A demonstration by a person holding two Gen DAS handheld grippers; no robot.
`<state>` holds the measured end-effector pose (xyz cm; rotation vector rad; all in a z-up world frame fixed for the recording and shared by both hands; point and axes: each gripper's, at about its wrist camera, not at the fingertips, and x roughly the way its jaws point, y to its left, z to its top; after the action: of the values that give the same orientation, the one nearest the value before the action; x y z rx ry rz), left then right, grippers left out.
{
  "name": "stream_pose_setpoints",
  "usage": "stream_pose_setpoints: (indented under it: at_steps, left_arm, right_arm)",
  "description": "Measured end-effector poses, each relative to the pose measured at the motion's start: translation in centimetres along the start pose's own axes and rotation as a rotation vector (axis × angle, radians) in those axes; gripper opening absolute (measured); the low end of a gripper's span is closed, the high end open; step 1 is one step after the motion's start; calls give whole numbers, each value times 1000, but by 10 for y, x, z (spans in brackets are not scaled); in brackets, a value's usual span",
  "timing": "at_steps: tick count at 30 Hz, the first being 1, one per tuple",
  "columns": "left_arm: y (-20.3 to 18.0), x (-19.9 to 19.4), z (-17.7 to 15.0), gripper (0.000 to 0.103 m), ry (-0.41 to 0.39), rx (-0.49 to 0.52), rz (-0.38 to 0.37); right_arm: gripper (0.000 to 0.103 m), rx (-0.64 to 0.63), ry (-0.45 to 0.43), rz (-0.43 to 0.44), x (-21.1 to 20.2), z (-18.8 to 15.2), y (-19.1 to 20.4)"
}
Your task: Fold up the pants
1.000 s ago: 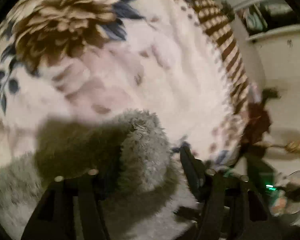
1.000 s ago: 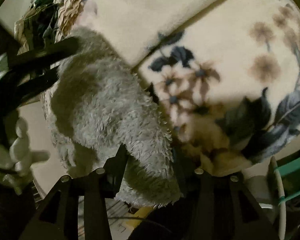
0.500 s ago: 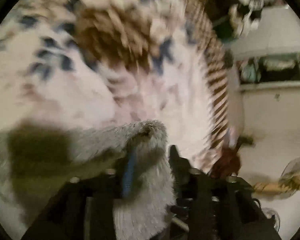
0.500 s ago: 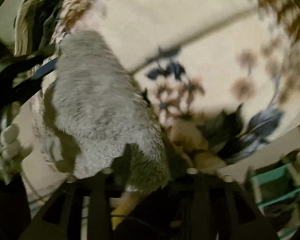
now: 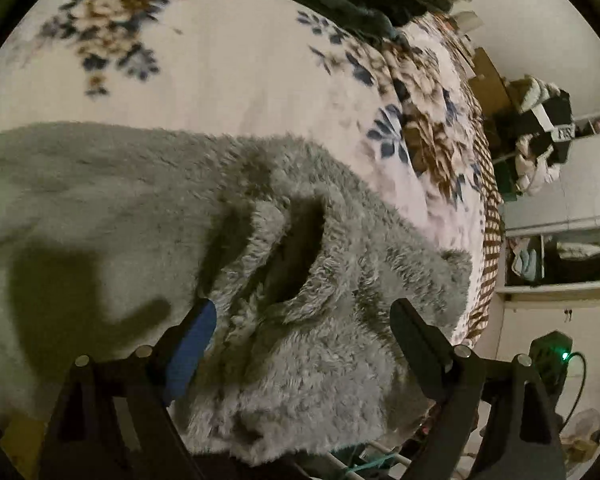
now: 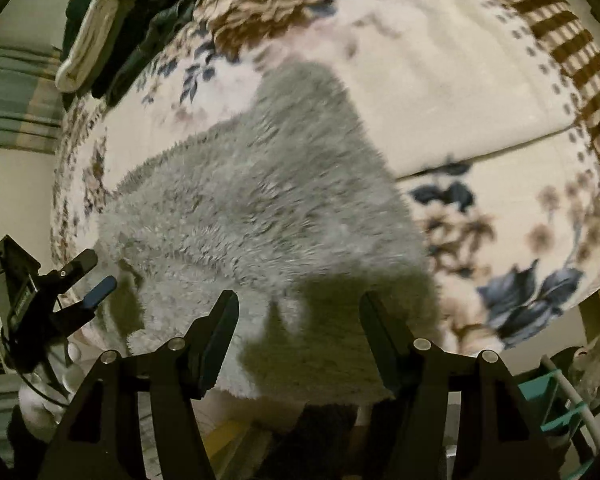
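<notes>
The grey fluffy pants (image 5: 112, 208) lie spread on a floral bed blanket (image 5: 228, 64). In the left wrist view a bunched cuff or opening (image 5: 296, 256) rises between my fingers. My left gripper (image 5: 304, 320) is open, its jaws wide on either side of that fold. In the right wrist view the pants (image 6: 260, 208) lie flat near the bed's near edge. My right gripper (image 6: 298, 316) is open just above their near edge. The left gripper (image 6: 92, 276) also shows at the far left of the right wrist view, open.
Dark clothes (image 6: 140, 12) are piled at the far end of the bed. A brown-checked blanket border (image 5: 490, 240) runs along the bed's edge. Shelves and a cupboard (image 5: 560, 256) stand to the right. A green rack (image 6: 556, 404) is below the bed edge.
Both grippers were shut on the pants and held them up. Now both jaws are open and the pants lie on the bed. Both grippers have pulled back.
</notes>
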<state>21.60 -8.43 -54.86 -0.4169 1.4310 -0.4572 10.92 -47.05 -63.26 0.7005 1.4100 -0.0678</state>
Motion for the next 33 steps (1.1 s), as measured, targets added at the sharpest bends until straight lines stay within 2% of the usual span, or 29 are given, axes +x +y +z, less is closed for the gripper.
stream_pose_setpoints:
  at_steps: [3,4,5,6,7,12,15,19,20,21,22,23,25,28,31,33]
  left_arm:
    - [-4,21,3,87,-15,36,-43]
    - [-2,28,3,76,-11,47,-79]
    - [-2,35,2,40,2,55,-104]
    - [0,39,2,18,19,58,-108]
    - [5,44,0,11,43,48,-112]
    - [34,14,-12,11,-20,-37,-136]
    - [49,12,-19,11,-7,-72,-127]
    - [44,19,-19,17,15,-66,-114]
    - [40,17,-19,30,8,-53,-97]
    - [36,17,-18,42,-1,-42,-88]
    - [34,15,-19,77,-11,-38,-76]
    - [35,10,-21,96,-33,-47,-76]
    - [42,-6,-31,97,-112,-84,-89]
    - [62,-38,-51,97,-230,-183,-99]
    - [110,-81,-86,97,-390,-373,-92]
    - [149,-98,-106,97,-481,-501,-51]
  right_arm:
    - [65,-11,19,-37,19,-1,10]
    - [65,-15,25,-49,25,-1,12]
    - [65,-15,31,-62,30,0,12]
    - [65,-13,33,-78,34,0,13]
    - [65,-13,33,-93,37,1,14]
    - [65,-2,23,-125,40,7,13]
    - [65,-9,24,-132,39,11,15]
    - [65,-9,26,-142,38,18,20]
    - [70,-8,21,-132,36,20,22]
    - [84,-15,7,-133,34,21,25]
    - [92,-36,-16,-149,32,21,30]
    - [100,-64,-30,-168,30,20,35]
    - [100,-106,-22,-191,30,19,46]
    - [100,-148,19,-161,33,15,64]
    - [100,-220,31,-160,33,10,84]
    - [100,-246,41,-158,35,8,94]
